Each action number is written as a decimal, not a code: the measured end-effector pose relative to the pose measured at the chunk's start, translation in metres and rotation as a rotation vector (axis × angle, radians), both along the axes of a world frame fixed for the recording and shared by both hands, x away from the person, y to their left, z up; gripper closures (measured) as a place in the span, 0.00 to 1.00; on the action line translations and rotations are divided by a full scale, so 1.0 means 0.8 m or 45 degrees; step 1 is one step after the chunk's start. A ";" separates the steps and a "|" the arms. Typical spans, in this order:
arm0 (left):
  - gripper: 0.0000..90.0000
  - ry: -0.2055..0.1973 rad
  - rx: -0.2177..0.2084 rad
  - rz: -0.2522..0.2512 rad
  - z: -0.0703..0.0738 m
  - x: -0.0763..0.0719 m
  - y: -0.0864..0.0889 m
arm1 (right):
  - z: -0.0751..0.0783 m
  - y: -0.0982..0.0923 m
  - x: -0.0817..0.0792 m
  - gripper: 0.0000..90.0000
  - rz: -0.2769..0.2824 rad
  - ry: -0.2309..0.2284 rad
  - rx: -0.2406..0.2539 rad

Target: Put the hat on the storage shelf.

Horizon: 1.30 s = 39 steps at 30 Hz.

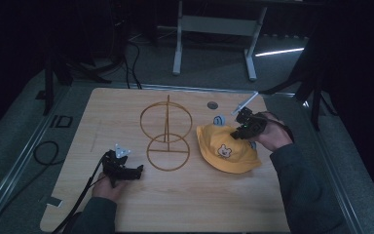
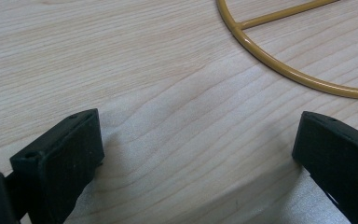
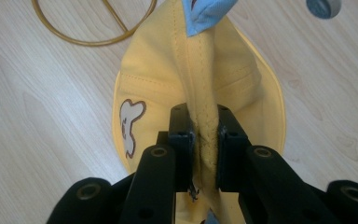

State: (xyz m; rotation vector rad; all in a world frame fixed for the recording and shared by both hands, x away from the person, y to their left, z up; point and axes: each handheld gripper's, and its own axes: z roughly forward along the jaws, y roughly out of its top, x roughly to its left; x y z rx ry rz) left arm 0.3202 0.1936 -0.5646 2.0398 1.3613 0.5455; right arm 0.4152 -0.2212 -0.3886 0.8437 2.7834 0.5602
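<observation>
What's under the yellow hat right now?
The hat lies on the wooden table, its fold pinched by the right gripper. Anything beneath the fabric is covered.

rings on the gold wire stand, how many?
2: an upright ring at the top of the wire stand, and a flat base ring on the table below it.

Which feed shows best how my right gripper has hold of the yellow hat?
The right gripper view: the right gripper pinches a stitched fold of the yellow hat between its pads, close up. The high view shows the whole hat on the table, the grip small.
</observation>
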 end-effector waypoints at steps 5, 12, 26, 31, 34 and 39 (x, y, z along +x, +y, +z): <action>0.02 0.000 0.000 0.000 0.000 0.000 0.000 | 0.010 -0.004 -0.002 0.89 0.011 -0.024 0.031; 0.02 0.000 0.000 0.001 0.000 0.000 0.000 | 0.026 -0.006 -0.005 0.89 0.041 -0.030 0.034; 0.02 0.003 -0.001 0.000 0.000 0.000 0.000 | 0.058 -0.003 -0.009 0.89 0.104 -0.063 0.058; 0.02 0.003 0.000 -0.001 0.000 0.000 0.000 | 0.065 -0.001 -0.010 0.89 0.123 -0.067 0.066; 0.02 0.004 0.000 -0.001 0.000 0.000 0.000 | 0.070 0.001 -0.011 0.89 0.131 -0.073 0.072; 0.02 0.003 -0.001 -0.001 0.000 0.000 0.000 | 0.076 0.004 -0.011 0.89 0.129 -0.089 0.089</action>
